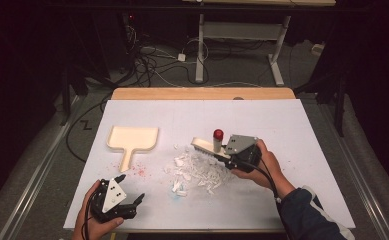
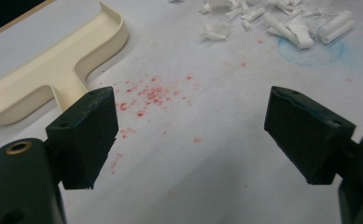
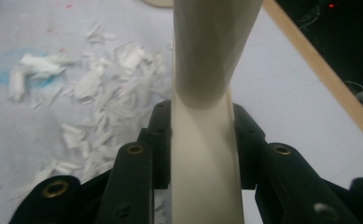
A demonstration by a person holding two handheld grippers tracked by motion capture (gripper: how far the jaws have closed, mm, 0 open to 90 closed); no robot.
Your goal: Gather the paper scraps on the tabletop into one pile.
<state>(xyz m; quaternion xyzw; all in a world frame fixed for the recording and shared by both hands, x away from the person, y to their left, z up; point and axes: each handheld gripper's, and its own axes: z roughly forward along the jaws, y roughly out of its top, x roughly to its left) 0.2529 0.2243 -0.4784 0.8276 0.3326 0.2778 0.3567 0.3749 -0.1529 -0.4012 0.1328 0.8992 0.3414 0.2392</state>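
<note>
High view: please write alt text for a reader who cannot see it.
The right gripper holds a cream brush over a pile of white shreds on a white table. The left gripper rests open near the front edge, below a cream dustpan.

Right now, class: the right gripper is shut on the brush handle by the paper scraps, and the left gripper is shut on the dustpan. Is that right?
Not quite. The left gripper is open and apart from the dustpan, as the left gripper view shows. The right gripper is indeed shut on the brush by the scraps.
</note>
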